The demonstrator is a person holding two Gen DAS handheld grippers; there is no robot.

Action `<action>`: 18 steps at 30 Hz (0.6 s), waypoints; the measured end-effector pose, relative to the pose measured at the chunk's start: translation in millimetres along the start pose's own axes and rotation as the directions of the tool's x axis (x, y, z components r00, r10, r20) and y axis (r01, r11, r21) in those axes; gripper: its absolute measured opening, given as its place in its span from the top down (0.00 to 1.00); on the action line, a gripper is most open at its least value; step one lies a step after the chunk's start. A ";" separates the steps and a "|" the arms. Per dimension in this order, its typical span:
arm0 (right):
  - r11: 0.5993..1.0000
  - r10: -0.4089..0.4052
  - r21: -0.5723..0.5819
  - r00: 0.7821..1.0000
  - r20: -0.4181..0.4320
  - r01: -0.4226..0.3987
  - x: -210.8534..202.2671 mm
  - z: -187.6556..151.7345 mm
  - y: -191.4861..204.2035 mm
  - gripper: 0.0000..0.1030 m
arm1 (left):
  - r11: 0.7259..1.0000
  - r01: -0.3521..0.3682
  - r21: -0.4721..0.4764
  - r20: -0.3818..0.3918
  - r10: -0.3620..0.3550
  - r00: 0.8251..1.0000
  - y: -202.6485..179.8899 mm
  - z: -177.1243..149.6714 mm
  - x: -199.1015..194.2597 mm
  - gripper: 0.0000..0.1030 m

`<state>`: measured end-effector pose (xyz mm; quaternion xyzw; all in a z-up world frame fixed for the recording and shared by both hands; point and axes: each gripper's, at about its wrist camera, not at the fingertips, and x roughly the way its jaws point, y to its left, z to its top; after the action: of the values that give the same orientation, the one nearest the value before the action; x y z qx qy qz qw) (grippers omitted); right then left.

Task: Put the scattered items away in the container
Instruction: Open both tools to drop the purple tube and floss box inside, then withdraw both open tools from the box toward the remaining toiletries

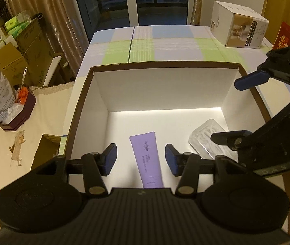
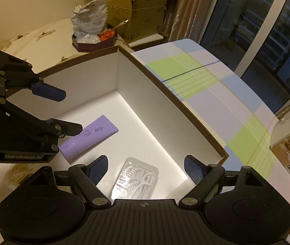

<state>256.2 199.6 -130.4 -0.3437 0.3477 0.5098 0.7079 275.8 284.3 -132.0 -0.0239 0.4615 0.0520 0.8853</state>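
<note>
- Left wrist view: we look down into the open white box (image 1: 96, 102) with the brown rim, standing on the checked tablecloth (image 1: 165, 42). On its floor lies a purple tube (image 1: 146, 159), flat, cap end toward the camera, directly below the left gripper (image 1: 141, 159).
- The left gripper hangs over the box with its blue pads spread wide; nothing sits between them. The tube is under the gap, not gripped.
- Right wrist view: a clear plastic case (image 2: 134, 181) rests on the box floor, just below the right gripper (image 2: 145, 167). Its jaws also stand wide apart and empty.
- The tube and the case lie apart from each other, tube nearer the left wall, case nearer the right.
- We judge both items as already delivered: each sits inside the container and each gripper is free of it.
- Something pale and crinkled shows at the lower left of the right wrist view, near the box floor; too blurred for us to name.
- On the visible tablecloth we find nothing loose that needs collecting. A printed carton (image 1: 239, 28) stands upright at the far right corner, well apart from the box; we cannot tell whether it counts as scattered.
- Our estimate: the task is near its end, or done, unless items lie outside both views.
</note>
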 end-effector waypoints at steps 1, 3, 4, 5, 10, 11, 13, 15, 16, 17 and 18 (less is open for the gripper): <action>1.000 0.000 0.001 1.000 0.000 0.000 -0.4 0.2 1.4 0.16 | 1.000 -0.002 0.002 0.001 0.002 1.000 -0.4 0.1 -1.7 0.54; 1.000 -0.002 0.002 1.000 0.000 0.002 -4.1 -0.5 3.5 0.16 | 1.000 -0.007 0.007 0.004 0.007 1.000 -1.0 0.3 -5.9 0.53; 1.000 0.001 0.003 1.000 0.001 -0.001 -4.8 -0.6 3.7 0.16 | 1.000 -0.008 0.005 0.006 0.008 1.000 -0.9 0.3 -8.2 0.53; 1.000 0.003 0.003 1.000 0.002 -0.003 -7.0 -1.8 4.7 0.16 | 1.000 -0.007 0.000 0.008 0.007 1.000 -0.7 0.4 -10.7 0.52; 1.000 0.007 0.014 1.000 0.011 -0.007 -21.5 -3.4 10.3 0.16 | 1.000 -0.010 -0.013 0.019 0.010 1.000 -1.3 0.8 -25.0 0.51; 1.000 0.009 0.018 1.000 0.012 -0.010 -24.6 -4.2 10.9 0.16 | 1.000 -0.010 -0.014 0.021 0.010 1.000 -1.4 0.1 -28.6 0.51; 1.000 0.010 0.028 1.000 0.016 -0.010 -31.2 -5.3 12.4 0.16 | 1.000 -0.015 -0.014 0.023 0.015 1.000 -1.9 -1.1 -35.9 0.51; 0.999 0.011 0.049 1.000 0.023 -0.012 -38.9 -7.3 13.3 0.16 | 1.000 -0.018 -0.013 0.027 0.019 0.999 -2.4 -2.7 -44.7 0.51; 0.998 0.016 0.063 1.000 0.026 -0.018 -43.4 -8.7 13.8 0.16 | 1.000 -0.019 -0.014 0.028 0.020 0.999 -2.5 -3.6 -49.0 0.49; 0.997 0.021 0.077 0.999 0.031 -0.023 -48.0 -9.9 14.5 0.16 | 1.000 -0.018 -0.015 0.030 0.019 0.999 -2.3 -4.9 -53.3 0.48; 0.996 0.024 0.089 0.999 0.037 -0.027 -52.7 -11.3 15.5 0.16 | 1.000 -0.017 -0.016 0.032 0.018 0.999 -2.3 -5.9 -58.1 0.48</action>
<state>227.2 168.4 -94.0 -0.2981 0.3616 0.5088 0.7222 238.2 277.4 -87.8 -0.0258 0.4468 0.0638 0.8920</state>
